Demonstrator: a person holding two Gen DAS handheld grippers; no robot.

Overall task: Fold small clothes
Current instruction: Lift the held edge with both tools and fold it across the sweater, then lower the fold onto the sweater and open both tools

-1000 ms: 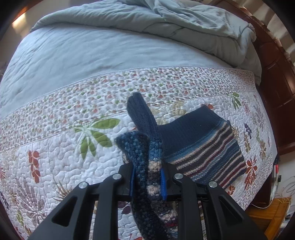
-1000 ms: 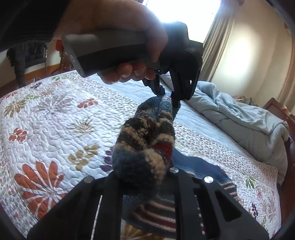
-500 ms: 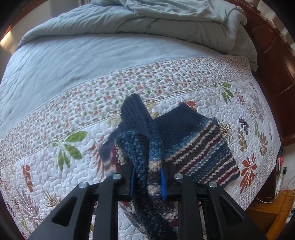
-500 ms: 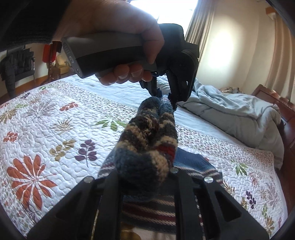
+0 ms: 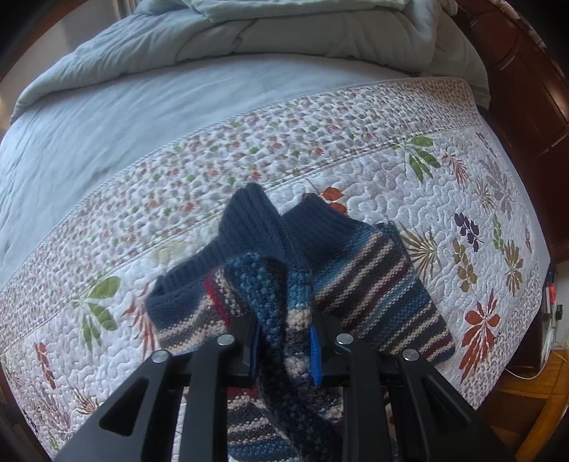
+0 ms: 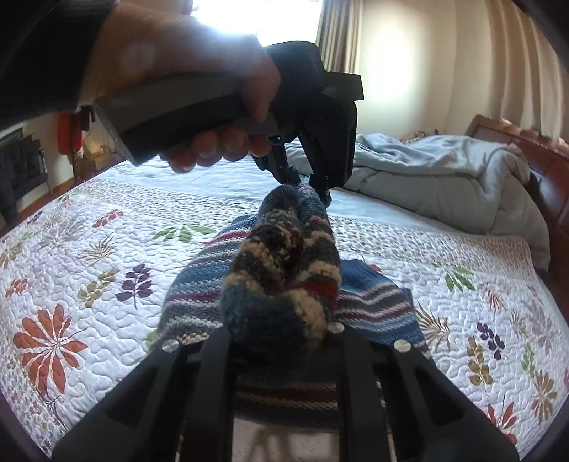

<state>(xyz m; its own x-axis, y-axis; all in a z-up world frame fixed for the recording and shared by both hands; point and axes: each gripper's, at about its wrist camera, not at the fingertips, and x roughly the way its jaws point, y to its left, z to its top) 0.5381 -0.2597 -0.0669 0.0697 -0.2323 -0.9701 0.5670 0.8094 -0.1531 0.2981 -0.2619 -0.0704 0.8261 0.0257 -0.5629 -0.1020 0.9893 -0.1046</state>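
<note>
A small striped knit sweater [image 5: 377,284] in navy, cream and dark red lies partly folded on the floral quilt [image 5: 391,177]. My left gripper [image 5: 284,350] points steeply down and is shut on a bunched edge of that sweater, blue pads pressing the knit. In the right wrist view my right gripper [image 6: 281,330] is shut on another thick fold of the sweater [image 6: 284,270], which stretches up to the left gripper [image 6: 313,184], held by a person's hand [image 6: 199,106]. The navy ribbed sleeve [image 5: 249,220] hangs folded over the body.
A rumpled grey-blue duvet [image 5: 284,35] lies at the far end of the bed by the dark wooden headboard [image 5: 526,89]. The bed's edge and wooden floor [image 5: 526,391] are at the lower right. Curtains and a bright window [image 6: 284,17] stand behind.
Both grippers have carried the held edge across the bed over the sweater's body. The sleeve now lies folded closer to the striped part. Both grips stay the same.
</note>
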